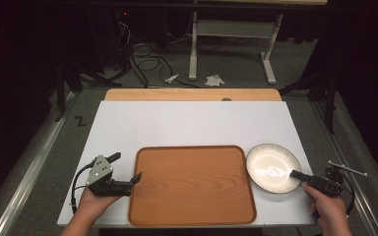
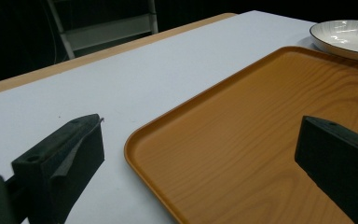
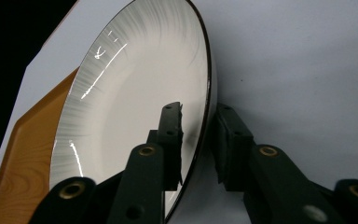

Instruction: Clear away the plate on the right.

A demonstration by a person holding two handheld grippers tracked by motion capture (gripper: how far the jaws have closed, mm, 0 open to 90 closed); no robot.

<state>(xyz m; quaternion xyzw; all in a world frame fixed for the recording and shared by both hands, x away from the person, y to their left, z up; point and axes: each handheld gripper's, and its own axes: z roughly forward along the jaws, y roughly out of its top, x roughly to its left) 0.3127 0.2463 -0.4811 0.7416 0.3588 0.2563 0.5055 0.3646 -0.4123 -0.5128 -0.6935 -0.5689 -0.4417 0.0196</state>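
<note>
From the high view: right gripper [image 1: 295, 174] at the plate's [image 1: 273, 167] 4 o'clock rim; plate flat on white table [image 1: 187, 123], at 3 o'clock of wooden tray [image 1: 192, 184]. Left gripper [image 1: 126, 169] idle, jaws wide, holding nothing.

Left gripper view: jaws straddle the tray's corner, untouched.

Right gripper view: jaws straddle the rim, nearly pinching. Grasp step; next, lift toward tray. Round plate, no long axis, faces up.

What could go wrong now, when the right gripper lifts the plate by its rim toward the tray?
1. The right gripper has its jaws on either side of only a small part of the rim of the plate, so the plate may tilt or slip out when lifted.
2. The plate lies right beside the tray; a low lift could knock it against the raised tray edge.
3. The left gripper hangs open at the tray's left edge and does not steady it.
</note>
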